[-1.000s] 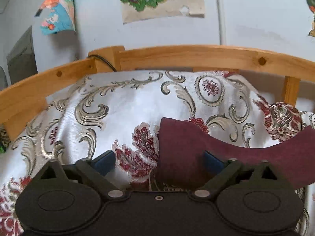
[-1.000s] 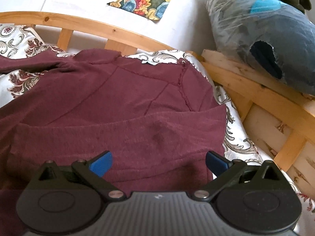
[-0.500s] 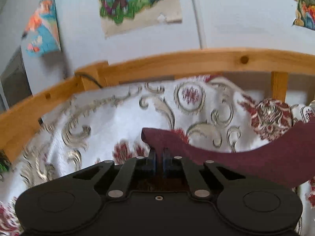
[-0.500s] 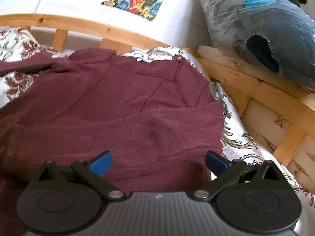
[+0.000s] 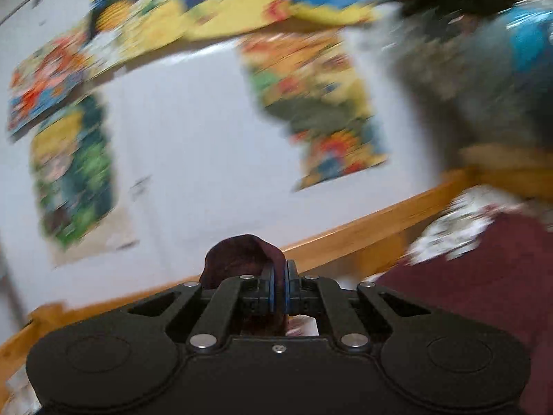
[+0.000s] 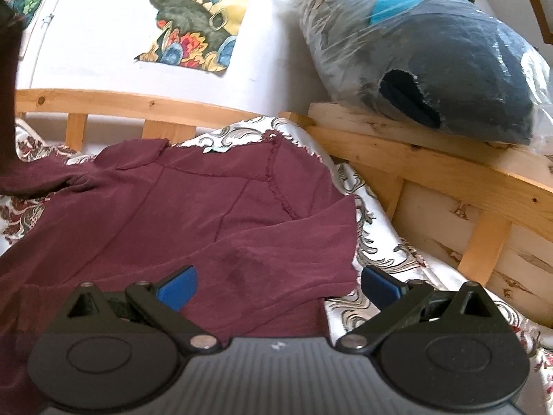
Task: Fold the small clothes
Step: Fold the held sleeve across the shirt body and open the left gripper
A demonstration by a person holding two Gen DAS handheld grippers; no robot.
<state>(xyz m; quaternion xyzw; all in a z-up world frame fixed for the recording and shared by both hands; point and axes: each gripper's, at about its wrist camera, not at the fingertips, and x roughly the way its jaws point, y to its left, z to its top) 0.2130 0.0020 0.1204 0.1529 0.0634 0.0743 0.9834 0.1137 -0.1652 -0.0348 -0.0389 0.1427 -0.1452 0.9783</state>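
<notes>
A small maroon long-sleeved top (image 6: 193, 214) lies spread on the patterned bed cover (image 6: 383, 249). My left gripper (image 5: 280, 276) is shut on the end of its sleeve (image 5: 238, 259), lifted high and facing the wall; the rest of the top (image 5: 484, 276) shows at the lower right of that blurred view. My right gripper (image 6: 276, 285) is open and empty, low over the top's near right sleeve, its blue fingertips (image 6: 179, 285) on either side of the sleeve's end.
A wooden bed rail (image 6: 138, 107) runs along the back and right side. A plastic-wrapped dark bundle (image 6: 432, 55) rests on the right rail. Colourful posters (image 6: 200, 17) hang on the white wall.
My left gripper shut on the sleeve end, then lifted it and swung up and to the right, so its view now faces the wall. My right gripper crept slightly right and stayed open.
</notes>
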